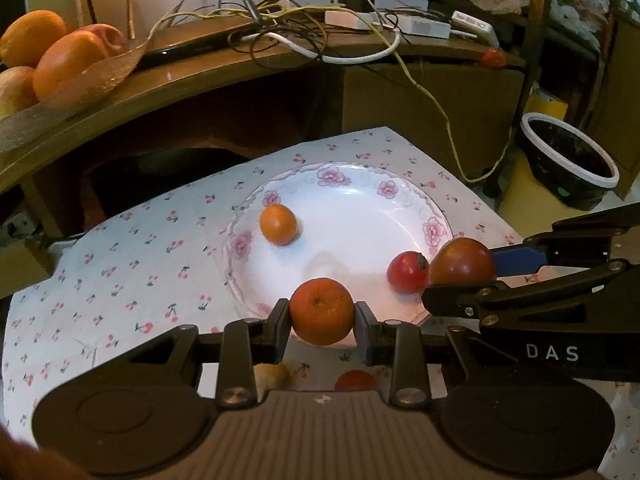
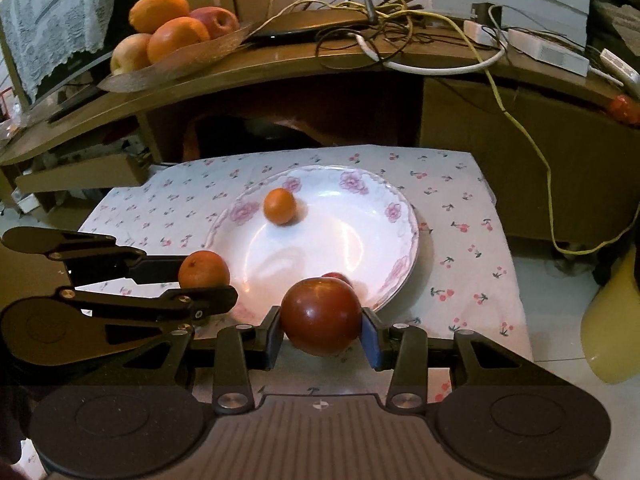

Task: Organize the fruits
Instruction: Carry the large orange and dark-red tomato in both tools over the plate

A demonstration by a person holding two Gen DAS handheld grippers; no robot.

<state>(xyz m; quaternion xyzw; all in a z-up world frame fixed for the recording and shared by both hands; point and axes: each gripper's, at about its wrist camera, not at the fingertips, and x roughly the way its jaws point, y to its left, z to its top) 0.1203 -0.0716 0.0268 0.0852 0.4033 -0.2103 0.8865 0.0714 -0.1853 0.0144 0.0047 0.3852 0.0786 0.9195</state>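
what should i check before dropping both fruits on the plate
1. Left gripper grip on the orange: ok, clamped between both fingers.
2. Right gripper grip on the dark tomato: ok, held on both sides.
3. Free space on the plate: ok, only a small orange and a red tomato lie on it, and the middle is bare.
4. Both fruits over the plate: not ok, they sit at its near rim.
5. Grippers apart from each other: cannot tell, they look close in the left wrist view.
6. Fruit left on the cloth: not ok, two pieces show beneath the left gripper.
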